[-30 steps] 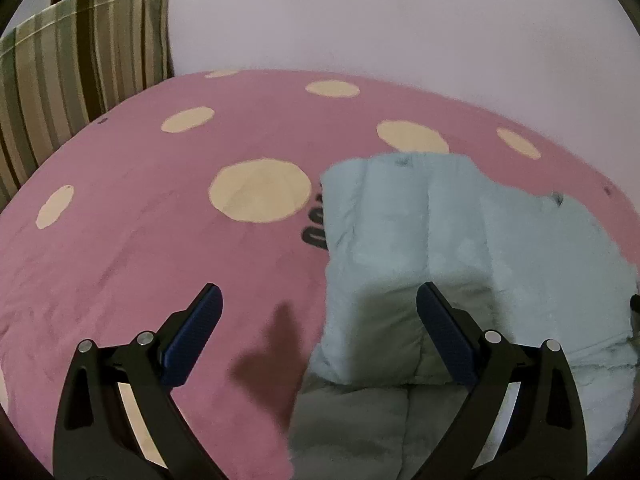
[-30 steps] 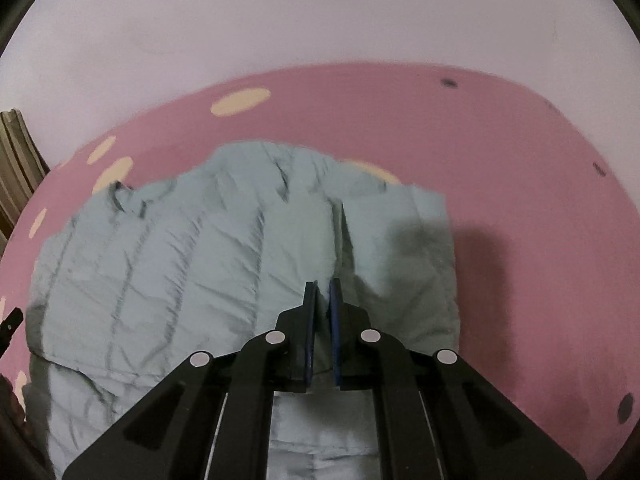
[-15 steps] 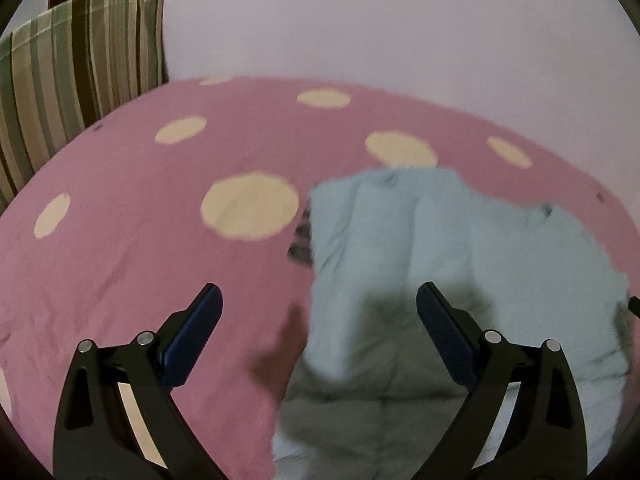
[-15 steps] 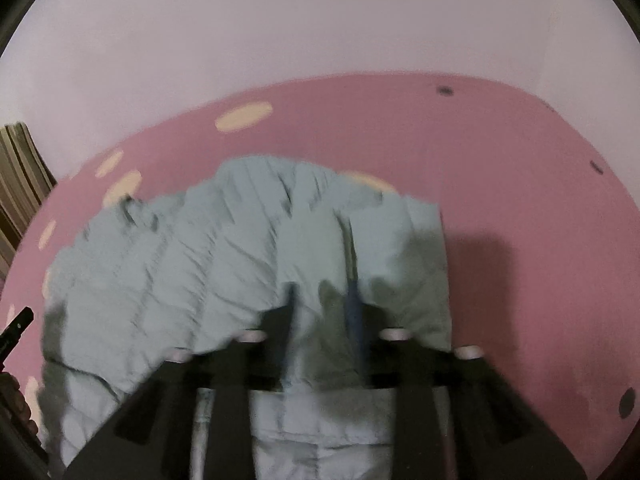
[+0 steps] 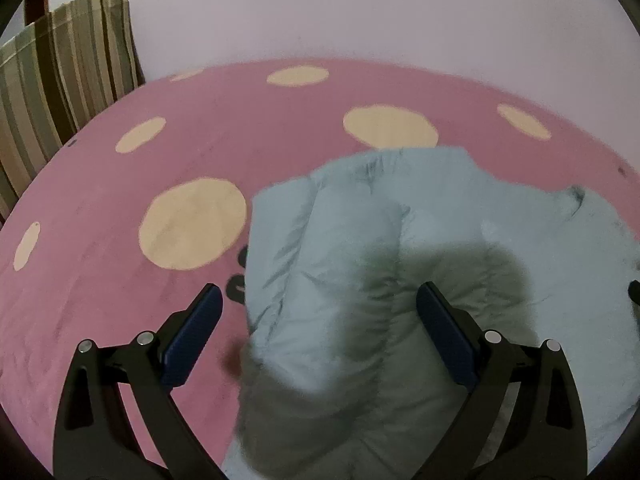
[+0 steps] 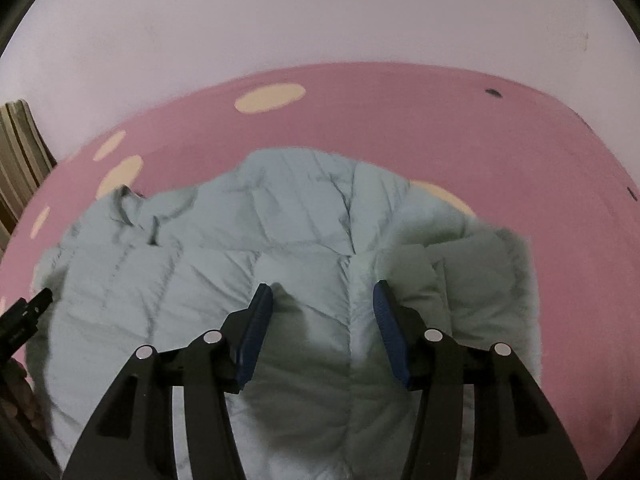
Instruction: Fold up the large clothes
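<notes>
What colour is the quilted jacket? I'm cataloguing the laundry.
Pale blue-grey jacket, clearest in the right wrist view.

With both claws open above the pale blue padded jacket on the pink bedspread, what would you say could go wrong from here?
1. The jacket is puffy and slick-looking; the right claw, open with only fabric below it, may pinch just the top layer, so the fold could slide apart.
2. The folded flap on the right already looks loose and rumpled; it may spring back.
3. The left claw straddles the jacket's edge beside the bedspread, so closing there might catch the bedspread too.
</notes>
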A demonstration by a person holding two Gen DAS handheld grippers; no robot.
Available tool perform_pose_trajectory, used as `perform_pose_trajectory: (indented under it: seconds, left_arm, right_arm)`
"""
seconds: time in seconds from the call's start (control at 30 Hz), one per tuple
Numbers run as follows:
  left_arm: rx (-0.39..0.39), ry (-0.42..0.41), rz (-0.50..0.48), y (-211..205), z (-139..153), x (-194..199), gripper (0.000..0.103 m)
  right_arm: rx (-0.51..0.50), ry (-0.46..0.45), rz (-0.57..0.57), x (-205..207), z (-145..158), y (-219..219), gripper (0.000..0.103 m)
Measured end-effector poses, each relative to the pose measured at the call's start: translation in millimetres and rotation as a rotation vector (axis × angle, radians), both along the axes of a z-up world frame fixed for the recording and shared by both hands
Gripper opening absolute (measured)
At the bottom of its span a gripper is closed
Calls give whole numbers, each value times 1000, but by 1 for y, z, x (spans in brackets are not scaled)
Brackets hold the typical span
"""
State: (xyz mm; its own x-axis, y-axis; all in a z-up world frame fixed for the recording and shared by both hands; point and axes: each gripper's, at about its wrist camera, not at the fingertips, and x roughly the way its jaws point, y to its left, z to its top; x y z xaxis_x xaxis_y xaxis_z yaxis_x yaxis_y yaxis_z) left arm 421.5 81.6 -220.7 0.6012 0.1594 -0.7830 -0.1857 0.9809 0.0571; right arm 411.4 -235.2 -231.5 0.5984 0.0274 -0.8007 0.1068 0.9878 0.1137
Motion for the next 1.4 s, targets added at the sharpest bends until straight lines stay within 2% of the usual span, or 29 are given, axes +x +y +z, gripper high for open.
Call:
perform_pose_trajectory:
  seconds: [0.2,0.27,0.4,0.5,0.63,0.7,0.8,0.93,1.1,1.17,1.27,1.4]
  left_arm:
    - [-87,61,3,13,-27,6,101]
    - [-87,60,-1,13,-28,6,101]
    - [-37,60,17,8,-12,-1,101]
    - [-67,-27,10,2,18,-20,101]
    - [-73,-82,-65,-20,33,-38,101]
    - [-70,-60,-98,-28,22,-40,101]
    - [-53,11,-89,-33,-4,-38,101]
    - [-53,44,-85,-33,-19,-33,101]
    - [-8,62,-91,-39,-31,-26,101]
    - [-14,61,-91,-37,-27,-27,101]
    - [0,44,-88,-32,-9,-41,101]
    - [0,-20,-122,-19,22,-90,101]
  right_arm:
    - [-41,19,28,1,-22,4,53]
    - [-32,12,25,-1,-23,3,53]
    - [-57,-10,22,-7,-10,5,53]
    - [-26,-49,11,-21,12,2,53]
    - [-21,-80,-5,-47,28,3,53]
    - [-14,-71,-12,-56,24,1,53]
    - [-35,-24,-24,-60,5,-2,53]
    - [-41,7,-11,-58,-18,-2,55]
    - [-76,-3,-12,-54,-25,4,55]
    - [-78,-9,-11,-54,-22,4,55]
    - [-14,-34,-11,-66,-5,-6,56]
    - [49,-71,-37,-106,23,-25,70]
